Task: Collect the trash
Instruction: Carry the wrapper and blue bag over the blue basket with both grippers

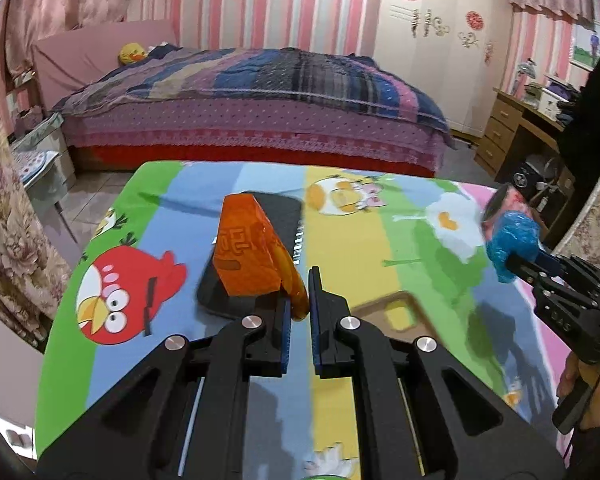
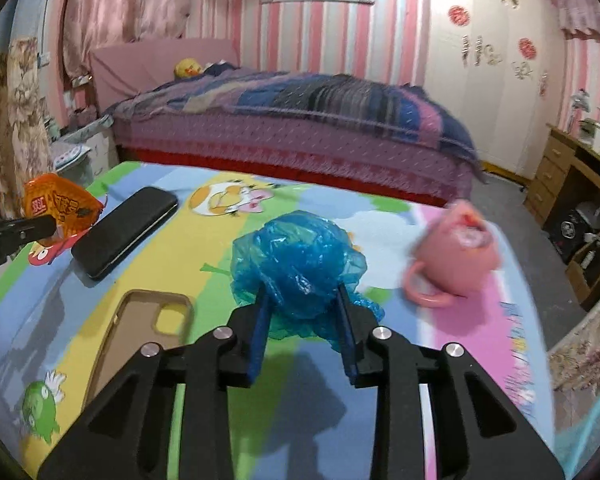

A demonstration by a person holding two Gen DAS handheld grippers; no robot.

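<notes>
The orange wrapper [image 1: 252,252] is being pinched by its near edge between the pressed-together jaws of the left gripper [image 1: 300,300], and it is being held clear above the black phone [image 1: 288,220], which is lying on the cartoon-printed tablecloth [image 1: 112,360]. Its long axis is being carried away from the tongs, toward the far side of the table.

The crumpled blue plastic bag [image 2: 296,264] is being squeezed between the jaws of the right gripper [image 2: 302,300]; the blue fingers [image 2: 260,320] are being pressed into its flanks, and most of the wad is bulging out beyond the tips on the far side. In the left wrist view the bag appears to be lifted off the cloth, just in front of the pink cup [image 2: 456,256], which is blurred.

The clear phone case [image 2: 140,336] is lying near and to the left of the right gripper. Both pieces of trash are judged to be already in hand. No bin is being clearly shown; only a pale blue rim [image 2: 596,432] at the near right corner is being glimpsed, and it cannot be told what it is. If that is the receptacle, the right hand is the nearer one.
</notes>
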